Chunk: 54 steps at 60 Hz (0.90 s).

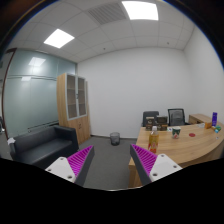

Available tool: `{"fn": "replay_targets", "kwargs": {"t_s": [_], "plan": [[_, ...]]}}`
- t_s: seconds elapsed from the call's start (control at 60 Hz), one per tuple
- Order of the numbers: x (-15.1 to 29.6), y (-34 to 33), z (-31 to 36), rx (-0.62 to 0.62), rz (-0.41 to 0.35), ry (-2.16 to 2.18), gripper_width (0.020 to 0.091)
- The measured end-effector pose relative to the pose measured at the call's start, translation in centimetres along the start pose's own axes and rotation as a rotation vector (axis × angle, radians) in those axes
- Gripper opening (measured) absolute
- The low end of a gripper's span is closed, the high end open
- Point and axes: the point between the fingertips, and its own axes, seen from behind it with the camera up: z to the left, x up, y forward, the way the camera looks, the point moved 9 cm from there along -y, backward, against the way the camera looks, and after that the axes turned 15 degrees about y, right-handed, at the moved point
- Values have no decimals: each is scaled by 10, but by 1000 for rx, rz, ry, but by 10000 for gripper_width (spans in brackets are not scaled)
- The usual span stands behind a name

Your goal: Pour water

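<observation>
My gripper is held high in an office room, open, with nothing between its two purple-padded fingers. Beyond the right finger stands a wooden desk with small items on top, among them a purple bottle at its far end and a dark cup-like object near the middle. No water container is near the fingers.
A black sofa stands on the left, in front of a frosted glass wall. A wooden cabinet stands behind it. Two office chairs sit behind the desk. A small bin rests on the grey floor by the far wall.
</observation>
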Motion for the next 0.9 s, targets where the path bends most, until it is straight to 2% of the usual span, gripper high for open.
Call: {"fn": "replay_targets", "kwargs": {"t_s": [0.267,0.383,0.65,0.767,0.9], "plan": [[-14,40,-35,-25,25,-4,788],[-10,73,-75,-26,-4,21,785],[-17,189,-200,-193,1,-22,781],[-10,249,-241,-273,-27,-47,788],[-21,311,-271,-295,5,-36,788]]}}
